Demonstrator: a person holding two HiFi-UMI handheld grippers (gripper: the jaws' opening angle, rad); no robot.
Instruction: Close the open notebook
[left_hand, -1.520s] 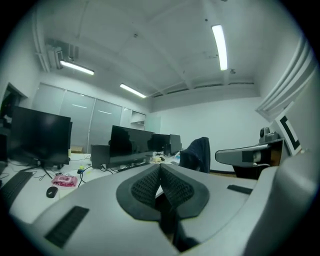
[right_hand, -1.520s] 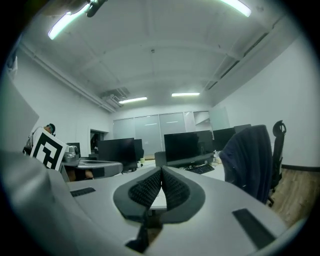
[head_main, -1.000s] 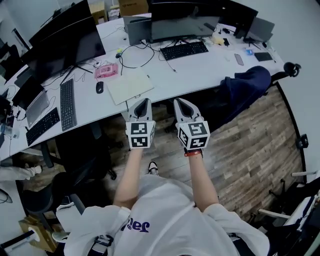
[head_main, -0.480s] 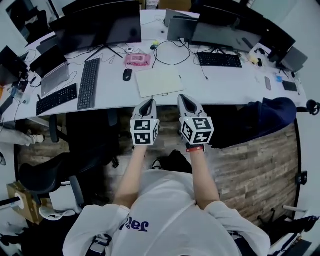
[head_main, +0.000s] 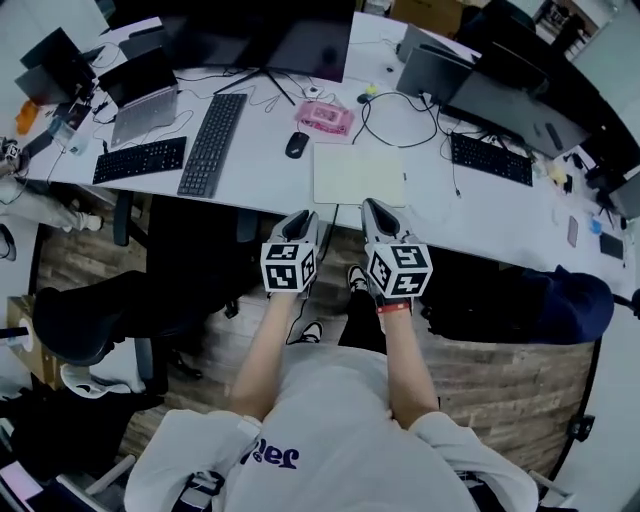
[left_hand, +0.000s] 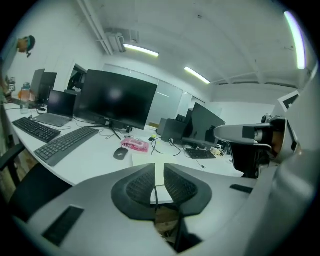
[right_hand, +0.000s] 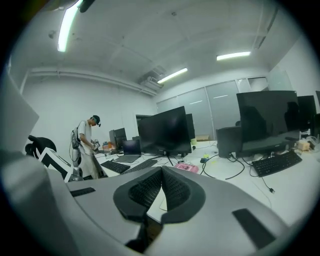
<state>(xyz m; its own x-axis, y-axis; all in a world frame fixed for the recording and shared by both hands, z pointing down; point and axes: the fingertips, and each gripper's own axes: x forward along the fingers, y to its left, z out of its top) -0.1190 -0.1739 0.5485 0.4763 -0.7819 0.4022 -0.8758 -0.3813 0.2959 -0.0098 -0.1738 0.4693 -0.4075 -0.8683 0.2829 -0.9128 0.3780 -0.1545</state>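
Left gripper (head_main: 301, 222): held before the desk edge. Its jaws have just been opening to a narrow gap, and nothing is between the pads (left_hand: 141, 184).
Right gripper (head_main: 378, 214): level with the left and just beside it, with its jaws pressed together and empty.
Desk (head_main: 262, 182): white. Its near edge now lies right under both gripper tips, where a second ago it ran slanted and farther off.
Notebook (head_main: 358, 173): flat on the desk with a pale page up, just past the tips and apart from them. Before, it sat off to the left; now it is straight ahead between the two grippers.
Beyond: a mouse (head_main: 296, 145) and a pink object (head_main: 331, 117), both untouched.
Meaning: the approach looks nearly done. The notebook is not yet closed, and the parting left jaws probably prepare to take a cover edge.
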